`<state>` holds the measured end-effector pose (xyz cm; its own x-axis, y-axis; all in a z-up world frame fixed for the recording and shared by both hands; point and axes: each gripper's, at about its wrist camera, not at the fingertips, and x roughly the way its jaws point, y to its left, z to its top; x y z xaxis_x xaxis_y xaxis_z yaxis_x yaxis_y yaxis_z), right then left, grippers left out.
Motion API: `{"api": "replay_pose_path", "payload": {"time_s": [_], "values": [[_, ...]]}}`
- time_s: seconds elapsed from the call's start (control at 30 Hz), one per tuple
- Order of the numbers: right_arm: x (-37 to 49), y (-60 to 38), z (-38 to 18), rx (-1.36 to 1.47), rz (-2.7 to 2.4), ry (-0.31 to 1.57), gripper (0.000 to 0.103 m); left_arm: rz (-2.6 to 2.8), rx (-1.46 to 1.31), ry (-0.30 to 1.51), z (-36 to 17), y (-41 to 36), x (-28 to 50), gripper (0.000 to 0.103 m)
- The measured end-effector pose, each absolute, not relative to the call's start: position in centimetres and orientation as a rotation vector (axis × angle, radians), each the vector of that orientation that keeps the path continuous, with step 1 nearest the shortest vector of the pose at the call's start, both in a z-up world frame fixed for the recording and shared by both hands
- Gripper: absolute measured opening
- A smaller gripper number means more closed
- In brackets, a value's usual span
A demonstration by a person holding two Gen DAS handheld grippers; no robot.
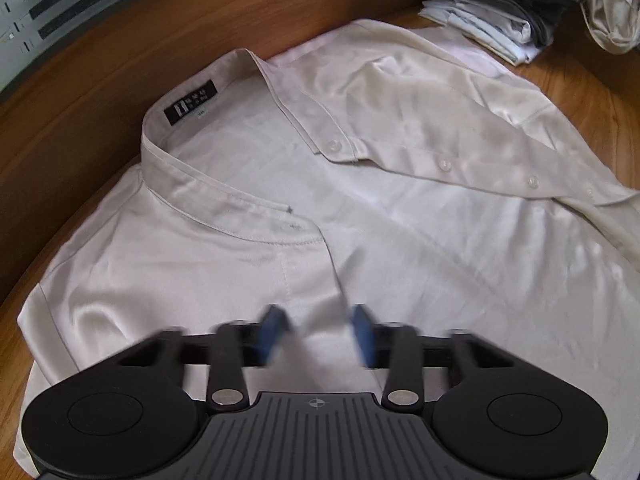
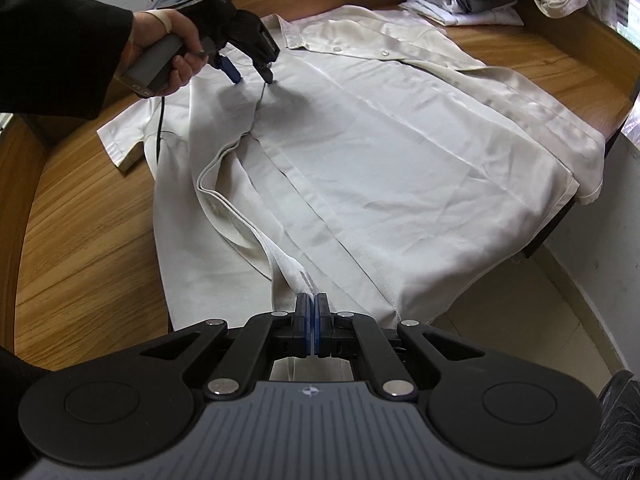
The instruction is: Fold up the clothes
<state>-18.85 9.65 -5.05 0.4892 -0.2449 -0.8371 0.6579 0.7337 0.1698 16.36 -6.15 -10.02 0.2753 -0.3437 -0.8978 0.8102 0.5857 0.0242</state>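
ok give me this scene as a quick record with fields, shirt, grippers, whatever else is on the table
garment: cream satin button-up shirt, spread open on the wooden table
right gripper: jaws shut on the shirt's front edge near the hem
left gripper: jaws apart, fabric between them near the collar, not yet pinched
background: stack of folded grey and white clothes

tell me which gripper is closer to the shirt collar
Left. The left gripper is down on the shirt just below the collar; the right gripper pinches the hem at the far end.
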Motion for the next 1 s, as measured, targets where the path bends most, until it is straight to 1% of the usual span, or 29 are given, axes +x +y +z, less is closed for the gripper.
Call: {"api": "replay_pose_path", "payload": {"time_s": [0.03,0.1,0.23,0.43,0.8,0.87,0.9,0.93,0.97,1.0], "values": [[-18.9,9.5,-5.1,0.514,-0.580,0.906,0.002,-0.810,0.536,1.021,-9.9,-6.1,16.6,0.006],[-18.9,9.1,-5.2,0.516,-0.586,0.909,0.002,-0.742,0.495,1.034,-9.5,-5.7,17.4,0.006],[-19.2,8.3,-5.2,0.505,-0.611,0.912,0.002,-0.729,0.328,1.043,-6.8,-4.6,18.9,0.006],[-19.7,5.3,-4.5,0.450,-0.701,0.907,0.002,-0.770,0.254,1.039,-3.4,-5.6,20.2,0.006],[-18.8,-3.2,-4.4,0.376,-0.800,0.903,0.002,-0.781,0.281,1.037,-4.4,-7.5,20.5,0.006],[-18.5,-3.9,-4.6,0.363,-0.800,0.916,0.002,-0.796,0.289,1.048,-4.6,-7.4,20.6,0.008],[-18.3,-4.1,-4.7,0.349,-0.809,0.919,0.002,-0.802,0.294,1.055,-4.6,-7.3,20.6,0.015],[-18.2,-4.2,-4.7,0.341,-0.818,0.925,0.003,-0.809,0.300,1.061,-4.6,-7.1,20.5,0.029],[-18.2,-4.2,-4.7,0.341,-0.827,0.928,0.003,-0.818,0.304,1.061,-4.3,-6.7,20.5,0.035],[-18.3,-4.2,-4.6,0.348,-0.827,0.929,0.004,-0.826,0.309,1.061,-4.1,-6.2,20.4,0.038]]}}
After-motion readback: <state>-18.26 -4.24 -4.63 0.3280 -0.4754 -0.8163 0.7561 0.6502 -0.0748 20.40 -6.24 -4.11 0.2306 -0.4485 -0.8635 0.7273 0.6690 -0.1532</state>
